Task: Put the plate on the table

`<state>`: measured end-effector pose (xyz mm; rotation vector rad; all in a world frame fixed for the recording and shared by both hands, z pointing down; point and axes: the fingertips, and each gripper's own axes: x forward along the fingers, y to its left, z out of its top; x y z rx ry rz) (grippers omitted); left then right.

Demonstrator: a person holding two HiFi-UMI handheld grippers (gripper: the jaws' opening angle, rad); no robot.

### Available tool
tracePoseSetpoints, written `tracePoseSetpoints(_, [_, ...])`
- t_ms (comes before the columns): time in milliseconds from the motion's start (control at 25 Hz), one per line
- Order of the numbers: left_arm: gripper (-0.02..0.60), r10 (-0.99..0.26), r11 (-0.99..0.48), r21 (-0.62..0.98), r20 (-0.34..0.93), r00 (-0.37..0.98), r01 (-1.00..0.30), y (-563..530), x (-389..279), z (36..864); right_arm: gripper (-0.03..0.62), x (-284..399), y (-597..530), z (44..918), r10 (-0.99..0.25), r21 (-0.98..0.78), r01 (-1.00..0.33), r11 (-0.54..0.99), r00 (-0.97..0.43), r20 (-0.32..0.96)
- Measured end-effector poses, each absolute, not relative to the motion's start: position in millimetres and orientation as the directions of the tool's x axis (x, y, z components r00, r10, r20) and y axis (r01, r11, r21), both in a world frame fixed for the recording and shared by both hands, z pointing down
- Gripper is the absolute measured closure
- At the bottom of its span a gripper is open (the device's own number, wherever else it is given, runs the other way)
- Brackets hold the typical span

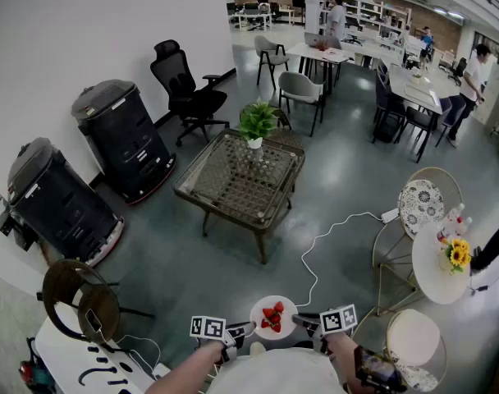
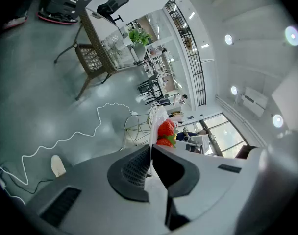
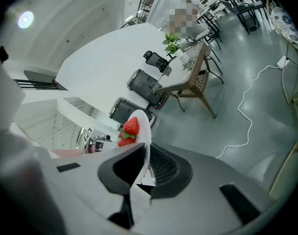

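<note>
Head view shows us the white plate (image 1: 258, 319) carrying strawberries (image 1: 272, 315), held in the air at the bottom middle, above the grey floor (image 1: 176, 261). We see the left gripper (image 1: 243, 330) on the plate's left rim and the right gripper (image 1: 302, 322) on its right rim. In the left gripper view the fingers (image 2: 134, 173) are closed tight on the thin rim, which runs edge-on between them. In the right gripper view the fingers (image 3: 163, 170) pinch the opposite rim the same way. The glass-topped wicker bench (image 1: 225, 179) stands well apart, ahead of the plate, with a potted plant (image 1: 256, 124) at its far edge.
</note>
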<state>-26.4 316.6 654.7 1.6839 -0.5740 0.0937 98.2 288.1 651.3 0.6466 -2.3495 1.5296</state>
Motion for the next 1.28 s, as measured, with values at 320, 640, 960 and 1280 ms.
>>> tracePoseSetpoints(320, [0.571, -0.33, -0.094, 0.916, 0.341, 0.88, -0.39, 316, -49, 644, 0.563, 73, 285, 645, -0.231, -0.786, -0.51, 0.349, -0.86, 0.455])
tracePoseSetpoints(640, [0.571, -0.343, -0.108, 0.914, 0.335, 0.877, -0.391, 311, -51, 642, 0.563, 71, 279, 647, -0.238, -0.785, -0.526, 0.328, -0.85, 0.47])
tracePoseSetpoints(960, [0.571, -0.359, -0.11, 0.91, 0.338, 0.87, -0.399, 308, -50, 645, 0.563, 73, 276, 650, -0.231, -0.783, -0.527, 0.33, -0.85, 0.474])
tracePoseSetpoints(1280, [0.571, -0.37, -0.109, 0.91, 0.337, 0.866, -0.4, 306, -57, 644, 0.565, 64, 273, 648, -0.227, -0.779, -0.529, 0.337, -0.849, 0.478])
